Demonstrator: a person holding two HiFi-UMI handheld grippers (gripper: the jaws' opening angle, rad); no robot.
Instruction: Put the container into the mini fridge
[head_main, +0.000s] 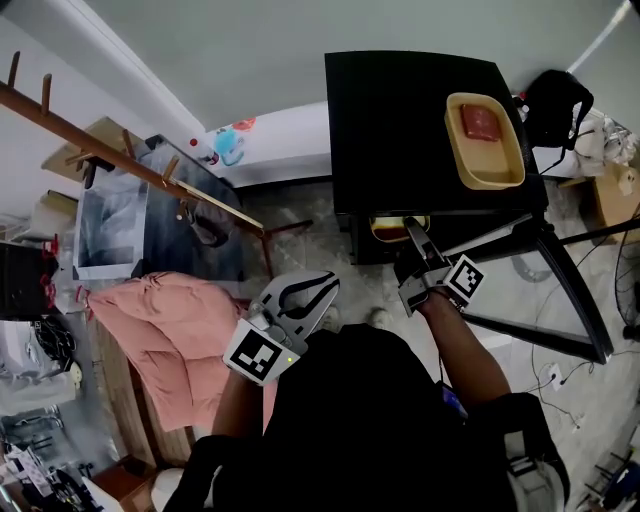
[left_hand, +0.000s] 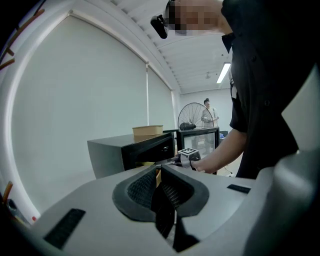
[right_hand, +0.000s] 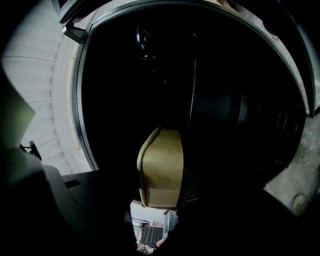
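Right gripper view: rounded tan container (right_hand: 160, 167)

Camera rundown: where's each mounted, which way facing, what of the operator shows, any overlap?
Head view: on the head, steeply down; mini fridge, second container on top, torso, right forearm, left tongs, right tongs.
Left gripper view: on the shut, empty left tongs, facing the fridge; torso and right forearm show.
Right gripper view: on the right tongs, into the dark fridge; held container between the jaws.
Shared: head and left gripper views both show right tongs at the fridge opening.
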